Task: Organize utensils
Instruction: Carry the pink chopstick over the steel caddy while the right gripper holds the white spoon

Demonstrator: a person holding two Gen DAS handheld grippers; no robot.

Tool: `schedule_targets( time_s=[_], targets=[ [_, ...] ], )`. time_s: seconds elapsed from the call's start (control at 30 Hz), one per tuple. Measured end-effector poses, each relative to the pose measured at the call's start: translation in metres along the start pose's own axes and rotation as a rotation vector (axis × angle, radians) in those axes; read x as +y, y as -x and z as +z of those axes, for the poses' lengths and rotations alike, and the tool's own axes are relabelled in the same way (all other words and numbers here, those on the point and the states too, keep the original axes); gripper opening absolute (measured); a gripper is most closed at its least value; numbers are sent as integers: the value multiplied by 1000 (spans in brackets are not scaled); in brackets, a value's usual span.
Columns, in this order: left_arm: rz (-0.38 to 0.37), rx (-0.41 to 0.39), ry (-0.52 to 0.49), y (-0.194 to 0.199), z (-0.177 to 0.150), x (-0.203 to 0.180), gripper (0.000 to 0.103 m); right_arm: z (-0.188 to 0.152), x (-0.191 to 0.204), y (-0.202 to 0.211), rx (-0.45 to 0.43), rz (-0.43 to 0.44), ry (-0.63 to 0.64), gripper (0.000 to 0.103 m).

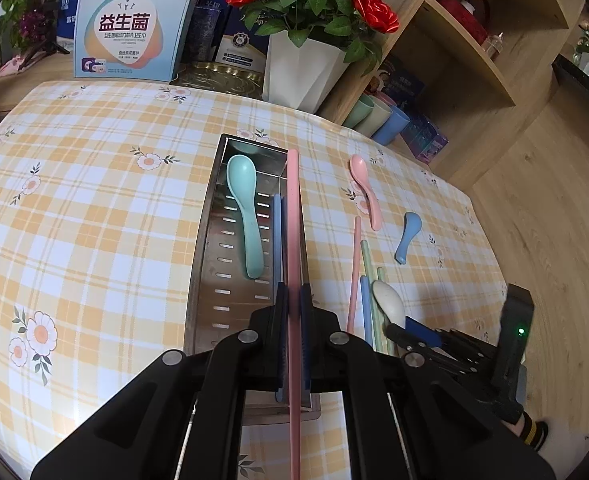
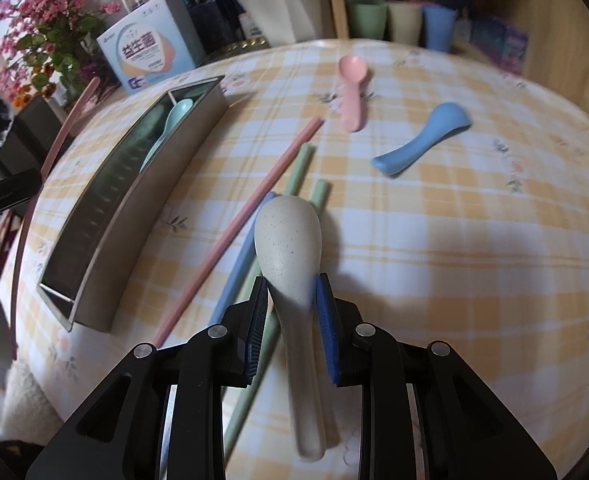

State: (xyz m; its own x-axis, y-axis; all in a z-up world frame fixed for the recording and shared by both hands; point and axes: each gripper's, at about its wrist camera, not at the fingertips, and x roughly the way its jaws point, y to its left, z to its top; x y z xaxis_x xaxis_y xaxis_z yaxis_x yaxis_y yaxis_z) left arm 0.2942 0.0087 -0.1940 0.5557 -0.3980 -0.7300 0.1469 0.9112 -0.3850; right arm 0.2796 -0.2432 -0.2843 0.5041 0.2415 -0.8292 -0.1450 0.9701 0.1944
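My left gripper (image 1: pixel 293 296) is shut on a pink chopstick (image 1: pixel 293 220), which runs lengthwise over the right side of the steel tray (image 1: pixel 210 240). In the tray lie a teal spoon (image 1: pixel 246 208) and a blue chopstick (image 1: pixel 277 232). My right gripper (image 2: pixel 290 300) is shut on the neck of a white speckled spoon (image 2: pixel 288 236), bowl pointing away, just above the cloth. Under and beside it lie a pink chopstick (image 2: pixel 246 216), a blue chopstick (image 2: pixel 238 268) and two green chopsticks (image 2: pixel 300 168). Farther off rest a pink spoon (image 2: pixel 352 88) and a blue spoon (image 2: pixel 422 140).
The table wears a yellow checked cloth (image 1: pixel 94 200). Along its far edge stand a white flowerpot with red roses (image 1: pixel 302 68), a printed box (image 1: pixel 130 32) and a gold dish (image 1: pixel 218 78). A wooden shelf (image 1: pixel 474 60) with coloured cups (image 2: pixel 406 24) borders the right side.
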Motion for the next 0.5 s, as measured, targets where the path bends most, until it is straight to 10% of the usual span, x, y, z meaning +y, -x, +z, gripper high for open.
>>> schedule_targets(
  time_s=[0.5],
  targets=[
    [-4, -3, 0, 1, 0, 0, 6, 2, 9, 5, 12, -78, 93, 27]
  ],
)
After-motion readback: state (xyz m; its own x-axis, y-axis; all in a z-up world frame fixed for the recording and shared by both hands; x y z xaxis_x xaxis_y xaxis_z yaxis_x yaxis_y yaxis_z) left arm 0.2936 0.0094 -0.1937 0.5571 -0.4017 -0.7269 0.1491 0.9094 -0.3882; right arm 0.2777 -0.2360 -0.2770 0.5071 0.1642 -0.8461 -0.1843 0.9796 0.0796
